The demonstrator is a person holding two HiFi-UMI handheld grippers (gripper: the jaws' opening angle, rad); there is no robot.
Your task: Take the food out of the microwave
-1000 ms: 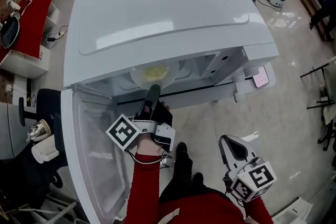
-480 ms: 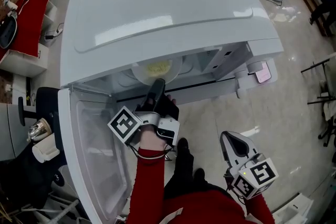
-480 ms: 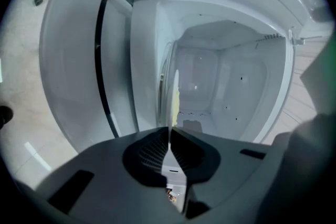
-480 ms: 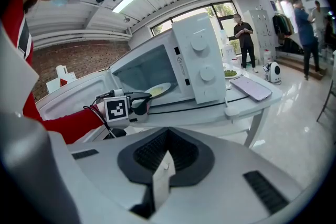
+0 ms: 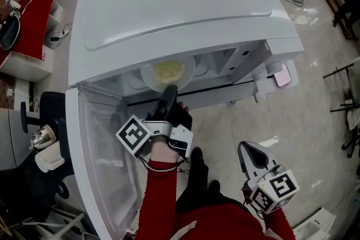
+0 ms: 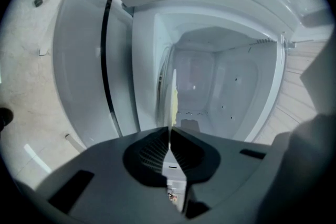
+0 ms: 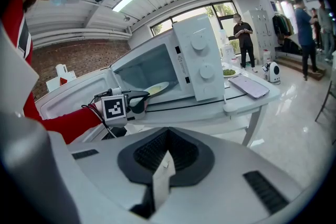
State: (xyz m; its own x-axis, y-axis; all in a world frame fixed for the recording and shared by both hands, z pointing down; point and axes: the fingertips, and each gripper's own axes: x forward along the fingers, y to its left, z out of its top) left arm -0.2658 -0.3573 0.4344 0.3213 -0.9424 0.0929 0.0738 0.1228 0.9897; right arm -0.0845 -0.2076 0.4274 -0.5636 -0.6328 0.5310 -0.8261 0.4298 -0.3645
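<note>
I'm at the grasp-and-withdraw step. My left claw (image 5: 169,91) is clamped on the near rim of the thin, round, smooth pale plate (image 5: 147,77), which sits inside the microwave (image 5: 169,8) with soft yellow food (image 5: 170,70) on it. Next, I judge, comes a level, straight pull out past the microwave's open door (image 5: 107,166). My right claw (image 5: 251,158) hangs closed and empty, well in front of the microwave.

Glossy white microwave (image 5: 174,3), smooth translucent plate (image 5: 149,76), matt dark plastic left gripper (image 5: 169,89)
</note>
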